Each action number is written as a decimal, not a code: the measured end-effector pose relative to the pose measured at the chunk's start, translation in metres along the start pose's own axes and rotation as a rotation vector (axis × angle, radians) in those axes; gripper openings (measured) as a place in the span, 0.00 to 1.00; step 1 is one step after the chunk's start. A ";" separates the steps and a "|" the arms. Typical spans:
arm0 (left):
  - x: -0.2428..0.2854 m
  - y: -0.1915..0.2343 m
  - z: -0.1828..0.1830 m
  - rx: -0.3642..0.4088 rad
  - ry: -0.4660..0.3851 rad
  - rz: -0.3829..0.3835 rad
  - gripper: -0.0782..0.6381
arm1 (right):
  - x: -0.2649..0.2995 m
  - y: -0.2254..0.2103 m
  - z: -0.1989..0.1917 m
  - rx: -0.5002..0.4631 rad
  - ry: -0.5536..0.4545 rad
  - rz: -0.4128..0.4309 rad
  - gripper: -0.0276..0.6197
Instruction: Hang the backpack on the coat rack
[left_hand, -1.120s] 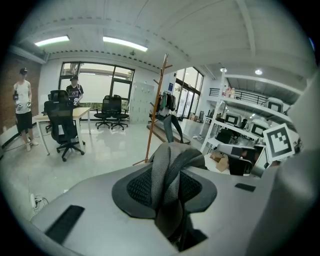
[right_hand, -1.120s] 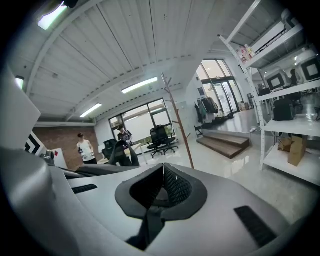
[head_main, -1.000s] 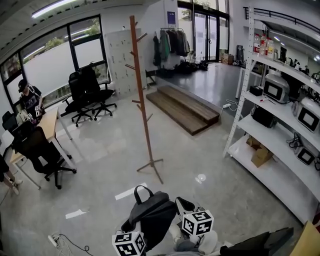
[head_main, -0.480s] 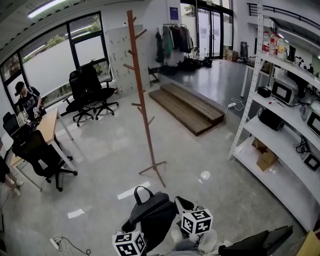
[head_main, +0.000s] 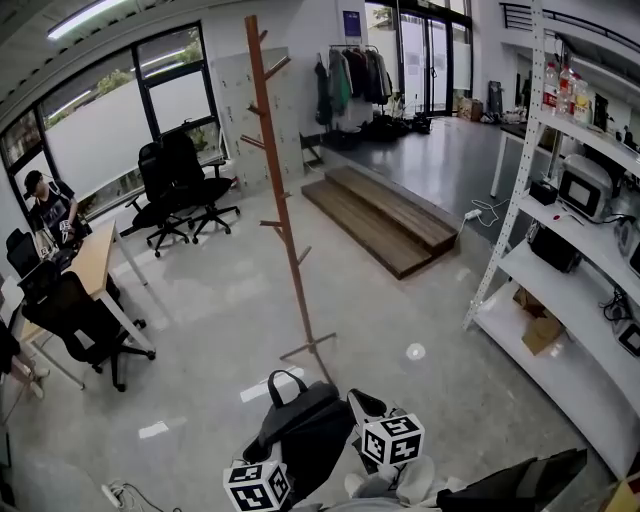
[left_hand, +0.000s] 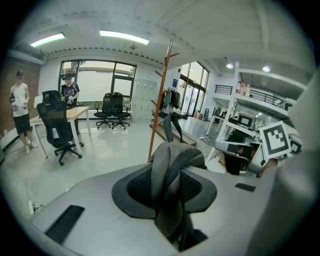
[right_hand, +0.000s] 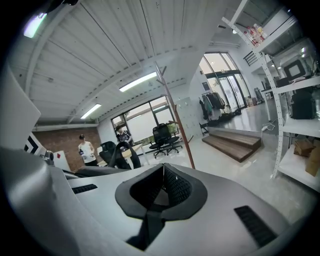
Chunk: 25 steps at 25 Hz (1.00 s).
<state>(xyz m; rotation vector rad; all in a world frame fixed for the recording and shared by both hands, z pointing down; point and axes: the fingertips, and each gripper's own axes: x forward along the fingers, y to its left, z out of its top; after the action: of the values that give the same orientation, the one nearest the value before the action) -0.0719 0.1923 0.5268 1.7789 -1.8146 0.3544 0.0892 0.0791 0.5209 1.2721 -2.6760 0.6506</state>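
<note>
The dark grey backpack (head_main: 305, 430) hangs low in the head view, carried between both grippers, whose marker cubes (head_main: 258, 487) (head_main: 393, 440) show beside it. My left gripper (left_hand: 167, 170) is shut on a bunched mesh shoulder strap (left_hand: 165, 165). My right gripper (right_hand: 162, 187) is shut on a thin black strap (right_hand: 149, 225) that hangs down from its pads. The backpack's top handle (right_hand: 117, 152) shows to the left in the right gripper view. The tall wooden coat rack (head_main: 278, 200) stands just ahead, its feet close beyond the backpack. The coat rack (left_hand: 159, 105) (right_hand: 177, 127) also shows in both gripper views.
White shelving (head_main: 560, 250) with appliances lines the right side. A low wooden platform (head_main: 385, 215) lies beyond the rack. Office chairs (head_main: 185, 185), a desk (head_main: 95, 255) and a seated person (head_main: 45, 210) are at the left. A cable (head_main: 120, 492) lies on the floor at lower left.
The backpack and both grippers have been carried forward toward the coat rack, whose base now sits nearer and lower in the head view. Both grips look the same.
</note>
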 end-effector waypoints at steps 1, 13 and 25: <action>0.006 0.001 0.004 0.002 -0.001 0.003 0.24 | 0.004 -0.005 0.003 0.000 0.000 -0.004 0.06; 0.057 0.014 0.039 -0.025 -0.020 0.005 0.24 | 0.042 -0.061 0.024 0.018 -0.013 -0.061 0.06; 0.086 0.034 0.058 -0.001 -0.001 0.032 0.24 | 0.076 -0.067 0.030 0.013 -0.008 -0.049 0.06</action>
<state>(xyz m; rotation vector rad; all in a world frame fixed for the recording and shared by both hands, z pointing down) -0.1138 0.0917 0.5351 1.7519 -1.8455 0.3651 0.0940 -0.0255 0.5375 1.3418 -2.6422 0.6586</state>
